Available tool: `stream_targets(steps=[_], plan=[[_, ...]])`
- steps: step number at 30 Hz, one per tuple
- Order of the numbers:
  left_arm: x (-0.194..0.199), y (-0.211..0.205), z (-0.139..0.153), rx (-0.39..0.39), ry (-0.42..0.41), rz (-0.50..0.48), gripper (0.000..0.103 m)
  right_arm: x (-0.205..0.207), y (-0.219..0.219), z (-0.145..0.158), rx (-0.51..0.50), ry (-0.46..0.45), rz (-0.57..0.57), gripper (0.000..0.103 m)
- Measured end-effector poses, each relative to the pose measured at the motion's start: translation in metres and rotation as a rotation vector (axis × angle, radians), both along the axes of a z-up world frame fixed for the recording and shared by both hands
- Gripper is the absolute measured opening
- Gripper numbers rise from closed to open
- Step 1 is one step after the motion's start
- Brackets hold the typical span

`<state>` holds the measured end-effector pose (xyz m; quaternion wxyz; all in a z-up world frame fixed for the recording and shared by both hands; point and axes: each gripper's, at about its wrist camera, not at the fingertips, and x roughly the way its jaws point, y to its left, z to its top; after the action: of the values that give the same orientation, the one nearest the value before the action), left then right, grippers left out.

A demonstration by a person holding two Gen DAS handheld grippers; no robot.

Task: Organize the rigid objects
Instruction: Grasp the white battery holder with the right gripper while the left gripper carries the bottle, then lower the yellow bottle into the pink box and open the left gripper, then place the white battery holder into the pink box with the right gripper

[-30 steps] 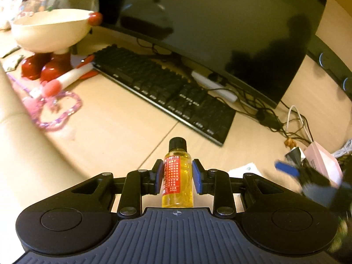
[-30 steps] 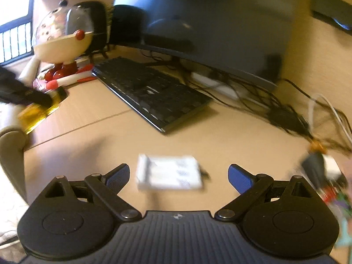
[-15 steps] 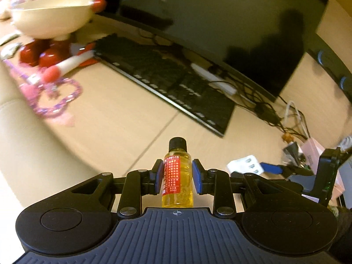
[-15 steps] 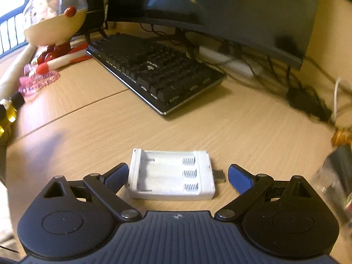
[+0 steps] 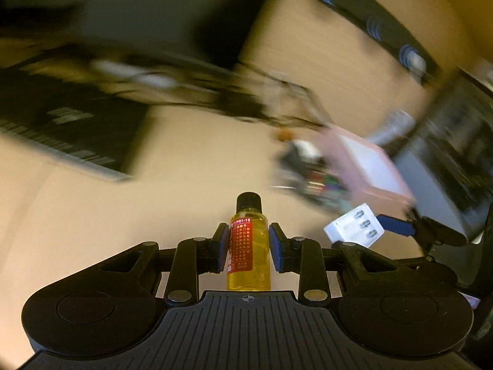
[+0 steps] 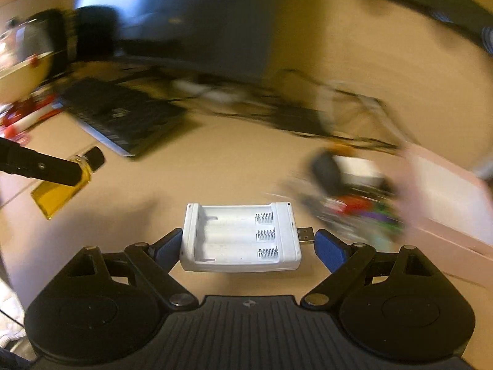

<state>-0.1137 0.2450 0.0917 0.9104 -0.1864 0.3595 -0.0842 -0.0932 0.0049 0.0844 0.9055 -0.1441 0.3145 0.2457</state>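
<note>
My left gripper [image 5: 248, 246] is shut on a small yellow-liquid bottle [image 5: 249, 256] with a black cap and red label, held upright above the desk. The bottle also shows in the right wrist view [image 6: 63, 186], at the left. My right gripper [image 6: 246, 240] is shut on a white battery charger [image 6: 242, 240] with three spring slots and a USB plug, held lengthwise between the blue pads and lifted off the desk. The charger also shows in the left wrist view [image 5: 354, 223], at the right.
A black keyboard [image 6: 123, 117] lies at the back left under a dark monitor [image 6: 185, 24]. Tangled cables [image 6: 292, 108] run along the back. A pink box [image 5: 369, 166] and small colourful clutter [image 6: 354, 206] sit at the right. A toy with red feet [image 6: 21, 71] stands far left.
My right gripper has shut on the charger and lifted it. Both grippers have swung to the right, toward the pink box. The left still holds the bottle.
</note>
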Motion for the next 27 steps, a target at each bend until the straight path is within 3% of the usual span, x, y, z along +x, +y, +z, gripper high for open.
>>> stream_targets(steps=[7,10,14,17,22,25,27], plan=[[0.082,-0.131,0.019,0.004,-0.047,-0.281,0.032,-0.022,-0.104,0.018,-0.06,-0.07,-0.171,0.091],[0.121,-0.189,0.032,0.059,-0.089,-0.358,0.032,-0.032,-0.145,0.018,-0.037,-0.077,-0.231,0.091],[0.183,-0.234,0.038,0.041,-0.157,-0.304,0.032,-0.029,-0.181,0.008,0.015,-0.044,-0.284,0.091],[0.212,-0.242,0.028,0.017,-0.12,-0.192,0.033,-0.024,-0.193,-0.002,-0.006,-0.03,-0.278,0.091],[0.187,-0.228,0.025,0.007,-0.147,-0.11,0.033,-0.011,-0.21,-0.01,0.058,-0.011,-0.231,0.091],[0.15,-0.217,0.015,0.097,-0.092,-0.071,0.033,0.014,-0.217,-0.008,0.117,-0.014,-0.225,0.091],[0.125,-0.207,0.003,0.108,-0.041,-0.041,0.033,0.031,-0.221,0.004,0.166,-0.056,-0.226,0.091]])
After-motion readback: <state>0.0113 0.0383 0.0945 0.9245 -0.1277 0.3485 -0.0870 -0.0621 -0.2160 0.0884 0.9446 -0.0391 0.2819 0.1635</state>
